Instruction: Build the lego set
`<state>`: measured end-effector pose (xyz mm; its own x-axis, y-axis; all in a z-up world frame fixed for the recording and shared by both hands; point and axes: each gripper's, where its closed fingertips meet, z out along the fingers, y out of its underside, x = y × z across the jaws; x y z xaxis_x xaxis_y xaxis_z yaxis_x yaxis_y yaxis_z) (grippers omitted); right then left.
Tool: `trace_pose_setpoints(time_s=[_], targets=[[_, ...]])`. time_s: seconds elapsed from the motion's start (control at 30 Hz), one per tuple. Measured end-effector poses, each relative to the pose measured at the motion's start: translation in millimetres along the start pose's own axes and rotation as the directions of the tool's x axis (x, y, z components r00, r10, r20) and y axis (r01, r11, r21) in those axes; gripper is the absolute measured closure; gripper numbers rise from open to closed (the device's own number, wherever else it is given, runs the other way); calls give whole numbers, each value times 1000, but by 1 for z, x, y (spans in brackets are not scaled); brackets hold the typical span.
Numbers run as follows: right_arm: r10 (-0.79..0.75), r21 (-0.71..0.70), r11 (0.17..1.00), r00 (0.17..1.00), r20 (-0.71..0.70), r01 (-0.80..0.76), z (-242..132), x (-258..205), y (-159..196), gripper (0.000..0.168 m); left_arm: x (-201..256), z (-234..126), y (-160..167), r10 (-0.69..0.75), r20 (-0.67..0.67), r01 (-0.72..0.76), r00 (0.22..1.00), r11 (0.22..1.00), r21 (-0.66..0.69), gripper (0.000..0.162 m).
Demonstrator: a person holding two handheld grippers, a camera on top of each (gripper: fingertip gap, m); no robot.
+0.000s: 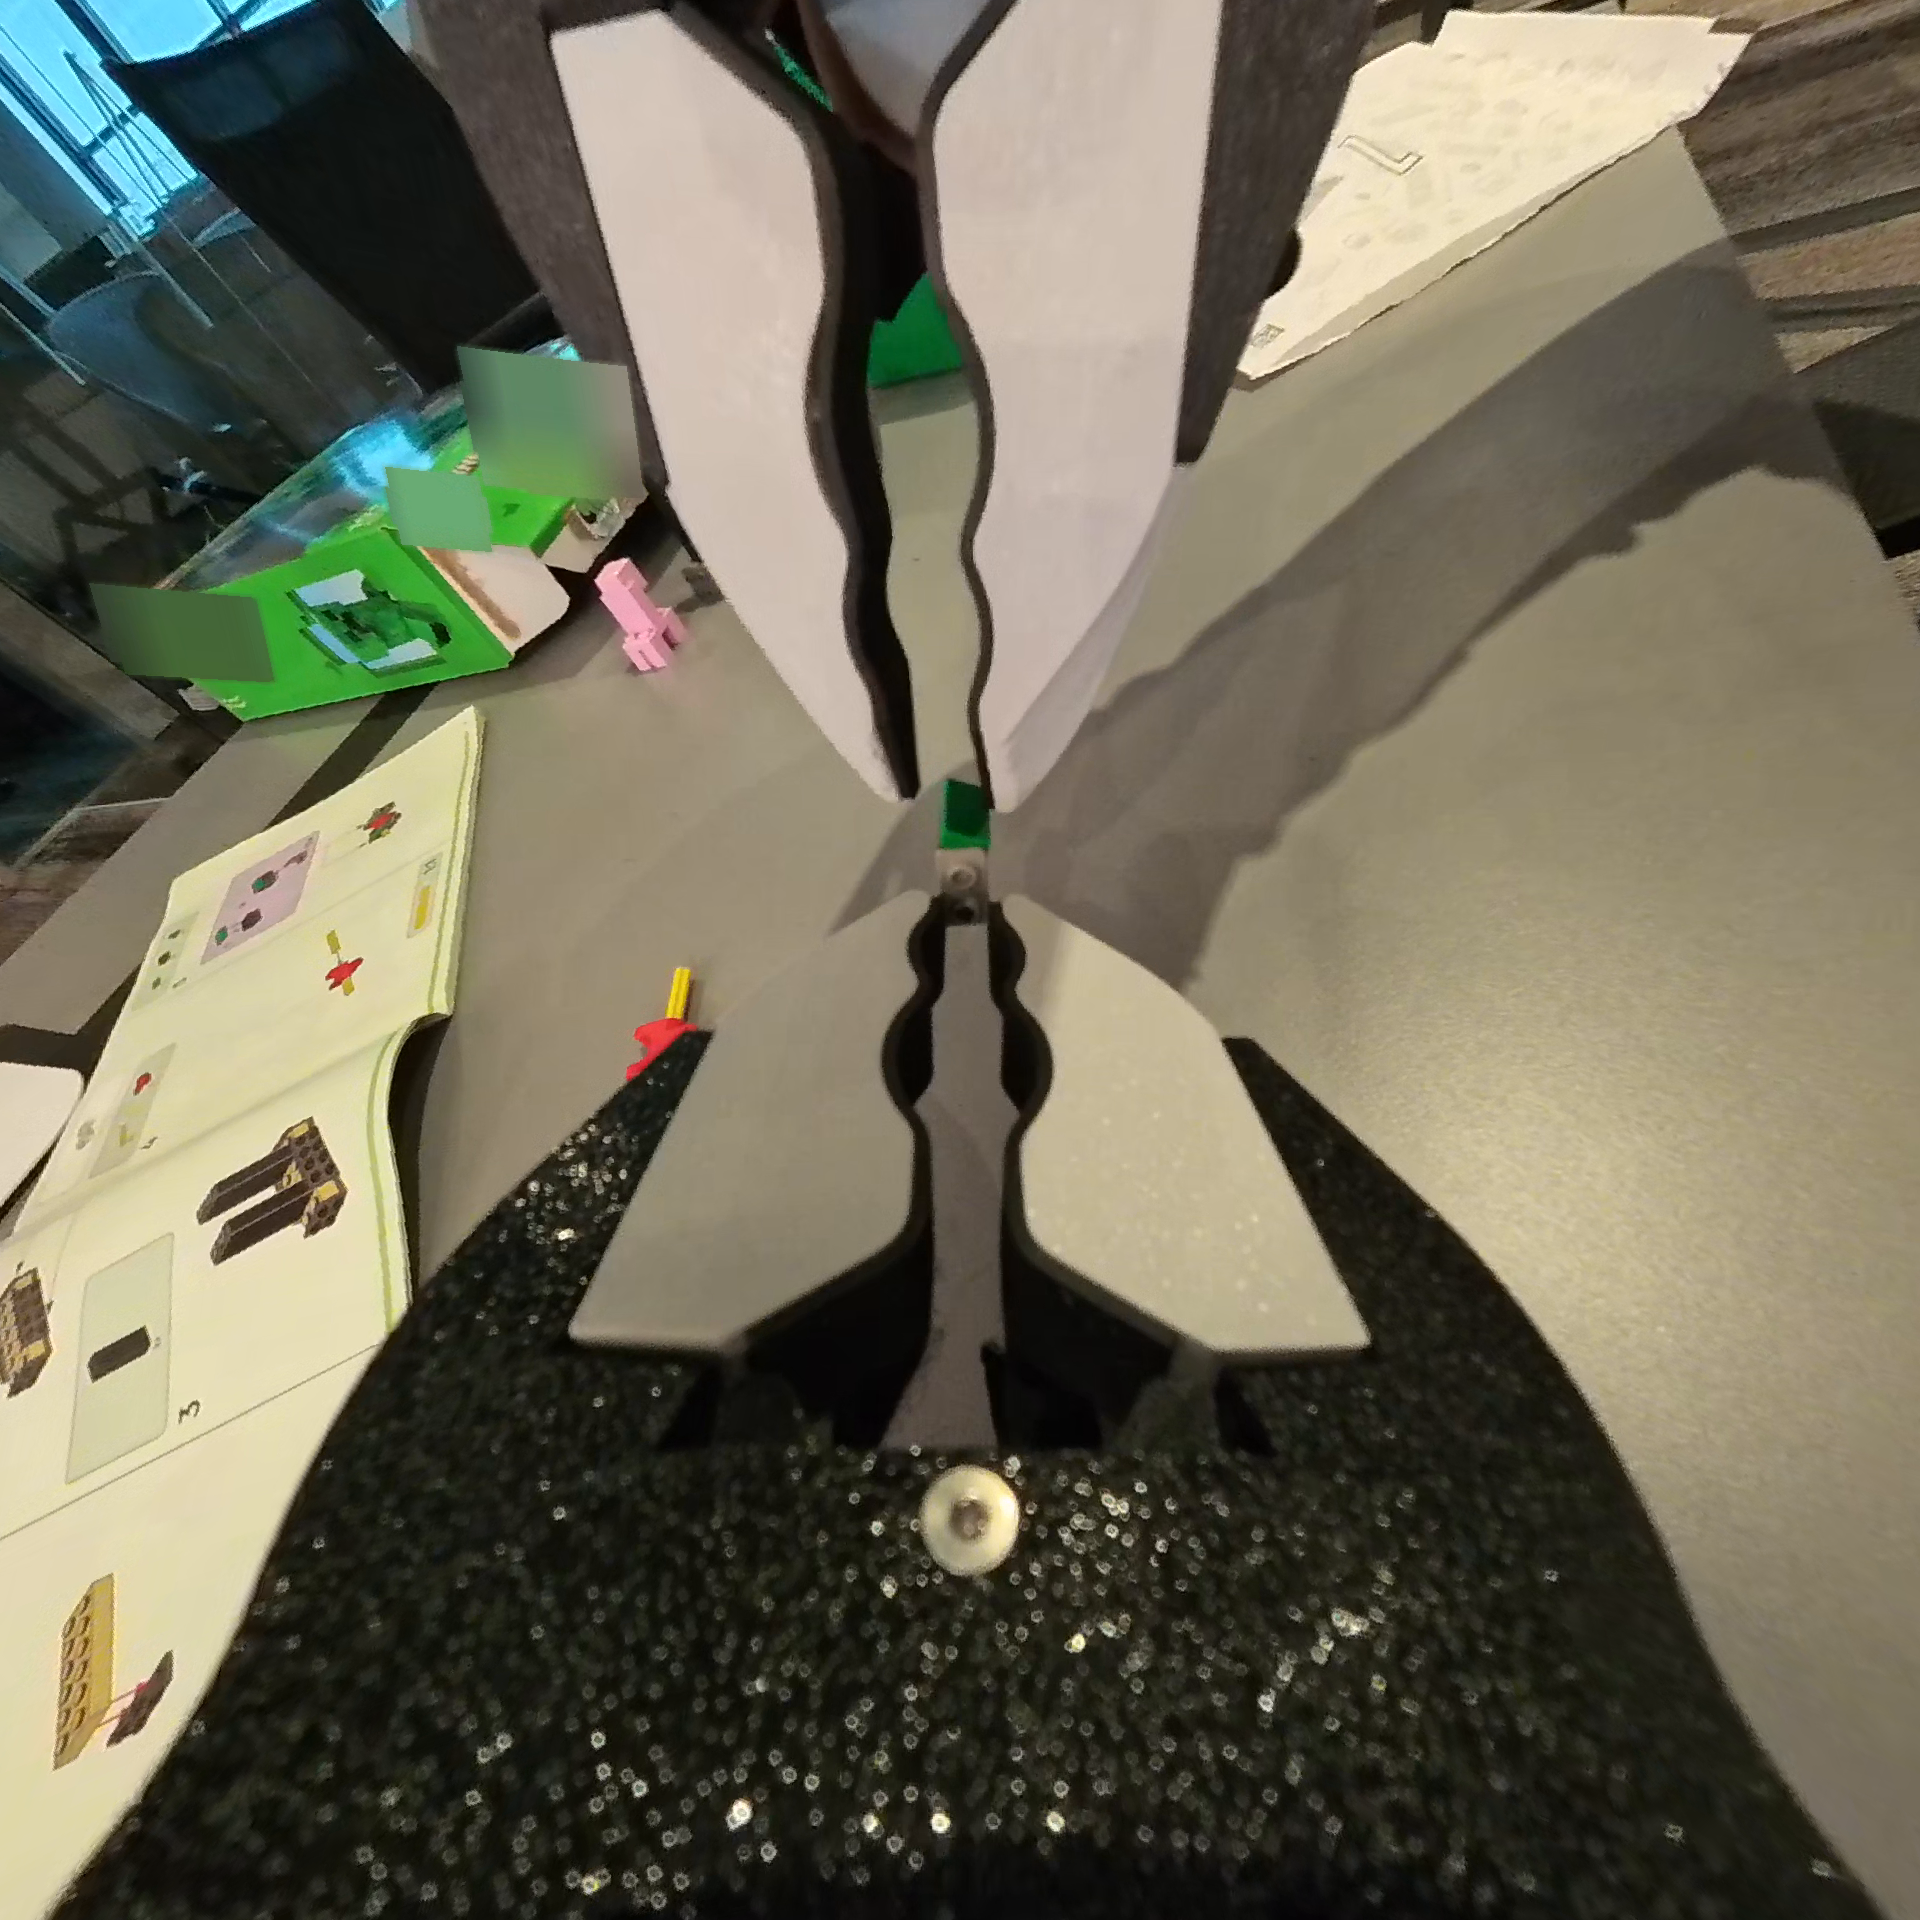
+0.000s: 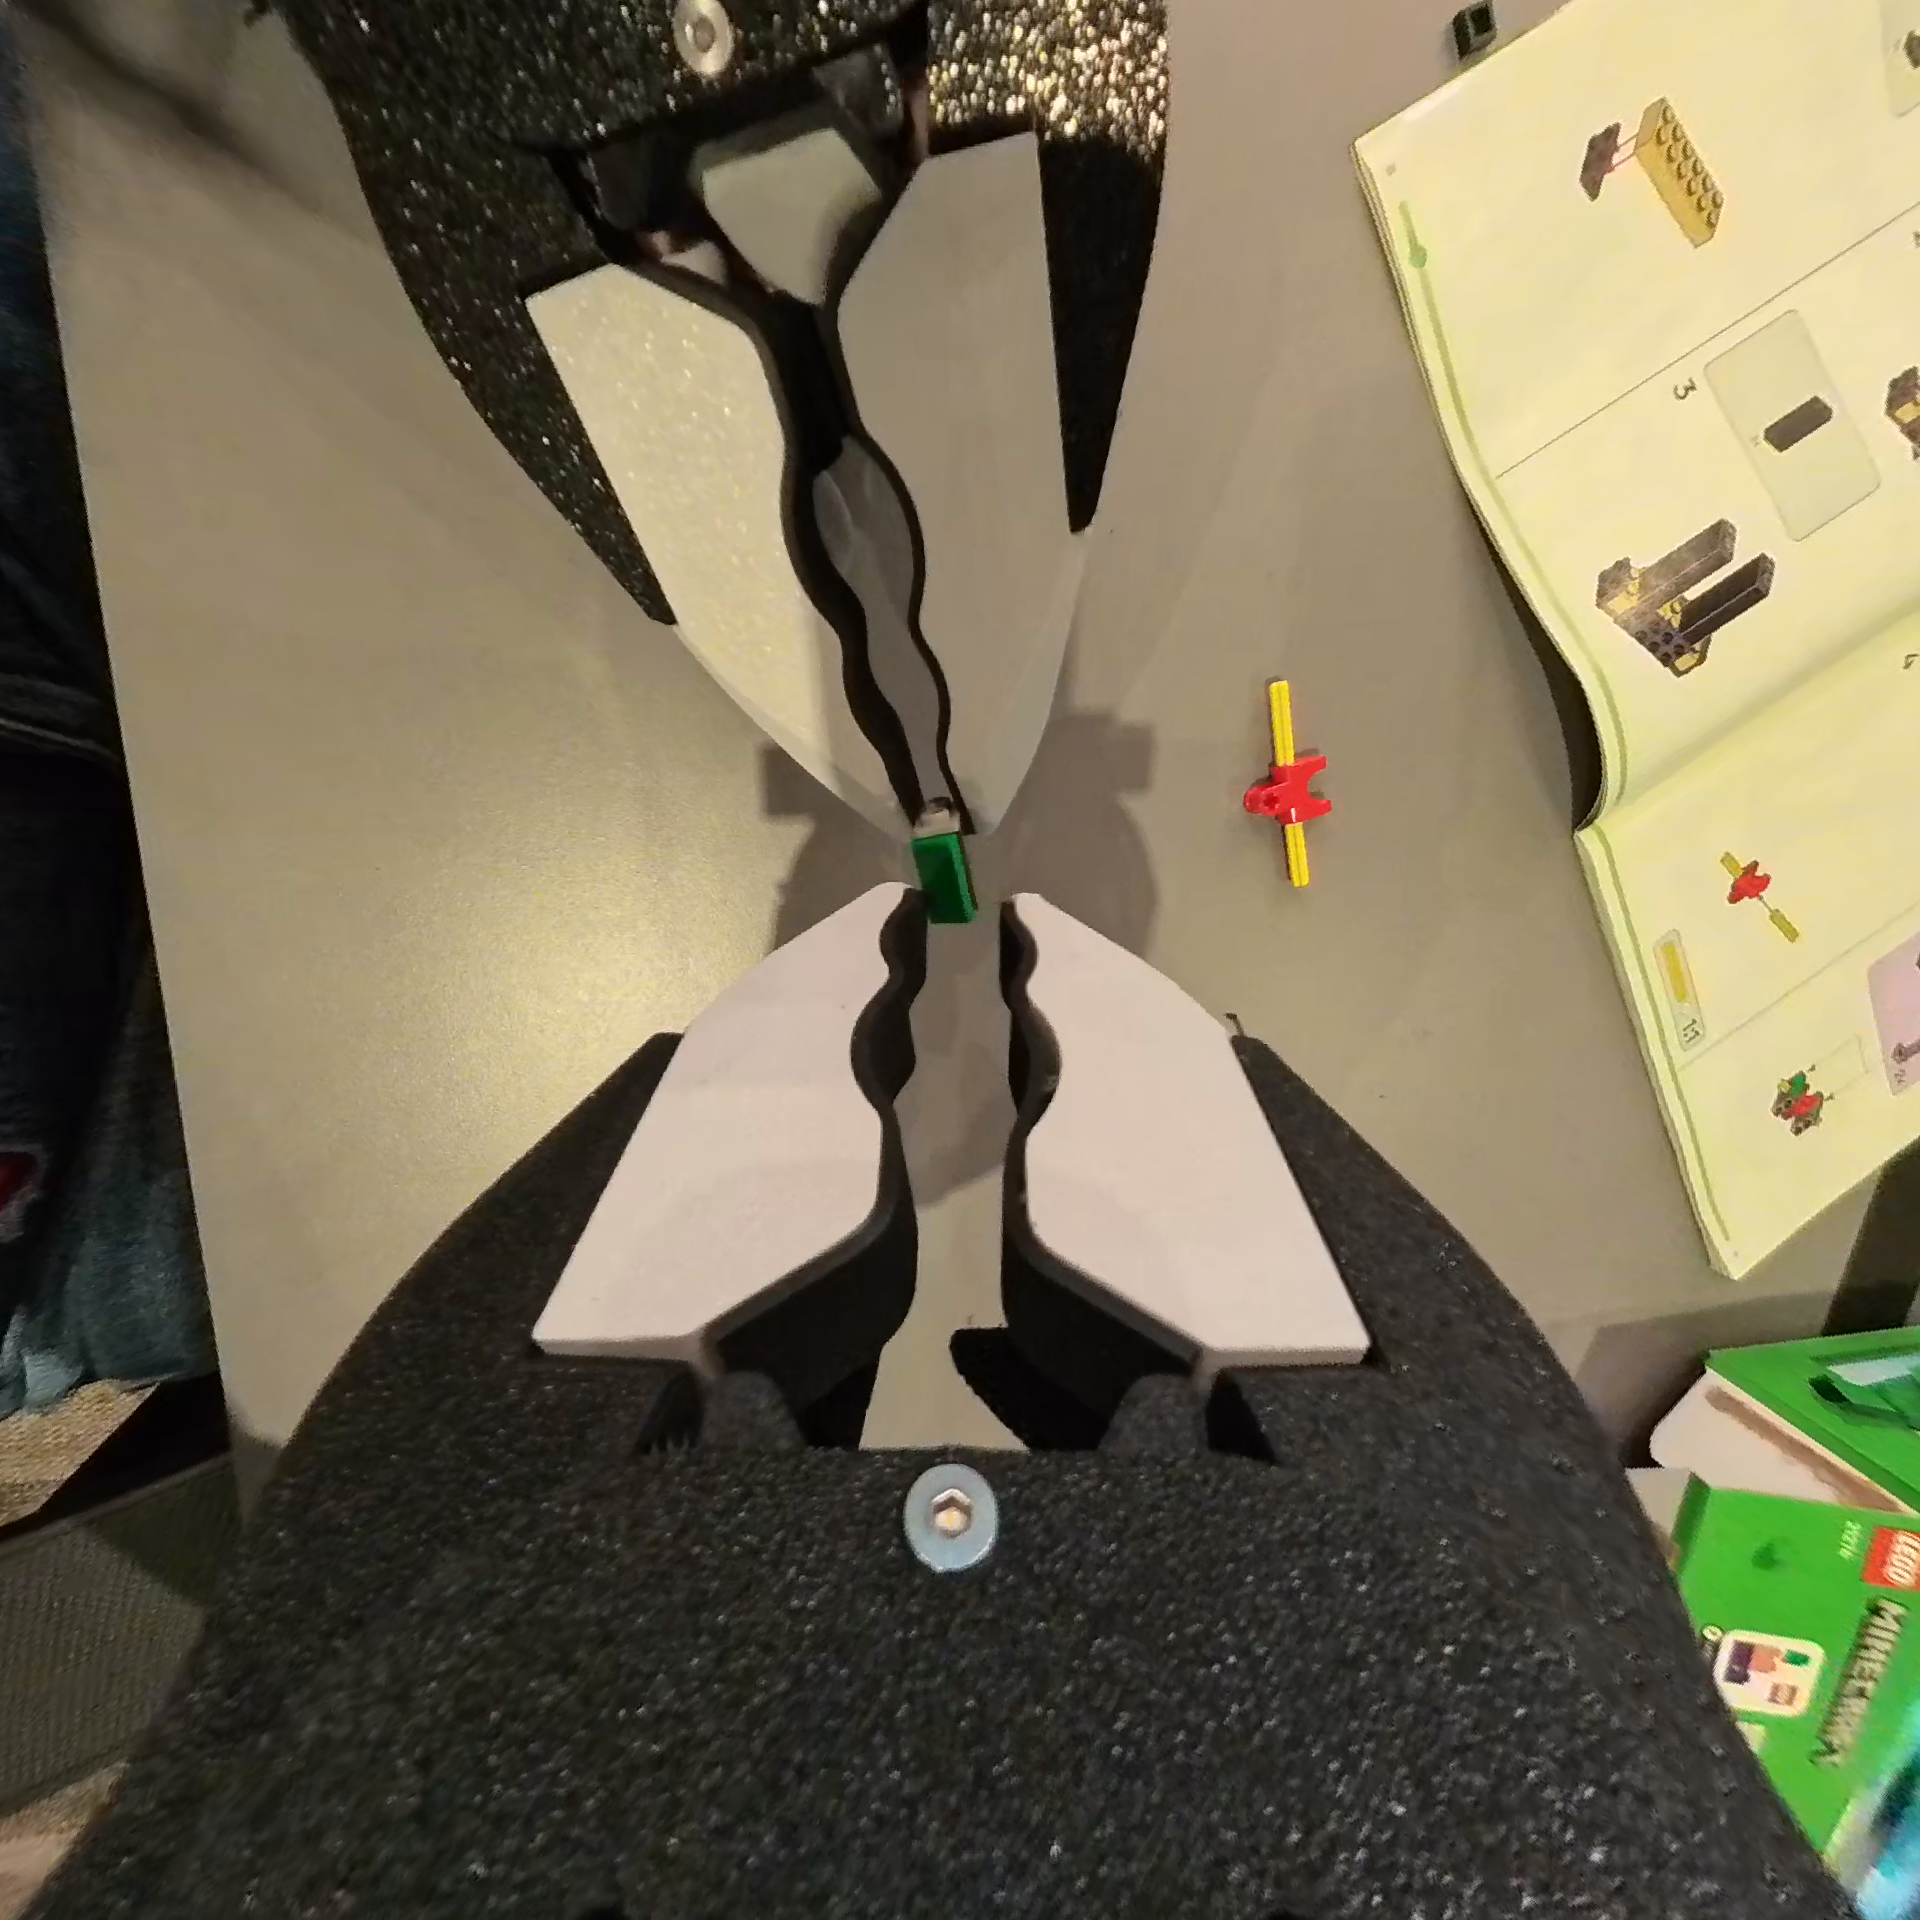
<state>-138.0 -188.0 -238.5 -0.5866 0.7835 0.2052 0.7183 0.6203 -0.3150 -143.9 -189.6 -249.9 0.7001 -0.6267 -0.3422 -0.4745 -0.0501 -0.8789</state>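
A small green piece [image 1: 964,816] is joined to a small grey piece [image 1: 961,881] just above the grey table [image 1: 1507,1039]. My left gripper [image 1: 961,914] is shut on the grey piece. My right gripper comes in from the top of the left wrist view, tip to tip with the left. In the right wrist view my right gripper [image 2: 958,906] is closed around the near end of the green piece [image 2: 943,881]. The grey piece [image 2: 940,814] sits pinched in the left gripper's tips above it.
A red and yellow piece [image 2: 1288,795] lies on the table right of the grippers and shows in the left wrist view [image 1: 665,1023]. The open instruction booklet [image 2: 1662,623], a green box [image 2: 1818,1558], a pink figure [image 1: 644,623] and a white sheet [image 1: 1455,187] lie around. The grippers are tip to tip, or close to it.
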Motion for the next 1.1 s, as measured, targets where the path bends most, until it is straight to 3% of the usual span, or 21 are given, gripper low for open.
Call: trace_pose_setpoints(time_s=[0.73,0.9,1.1], targets=[[-29,42,999,1000,-3,30,0,-1,-3,155,2,1,0,-5,-11,5,1000,1000,1,154],[-94,67,993,995,-38,97,-2,-2,-7,166,1,0,-1,-21,-16,21,1000,1000,8,154],[-59,98,994,998,10,58,-3,-1,-7,168,3,0,-2,-10,-20,10,1000,1000,12,154]])
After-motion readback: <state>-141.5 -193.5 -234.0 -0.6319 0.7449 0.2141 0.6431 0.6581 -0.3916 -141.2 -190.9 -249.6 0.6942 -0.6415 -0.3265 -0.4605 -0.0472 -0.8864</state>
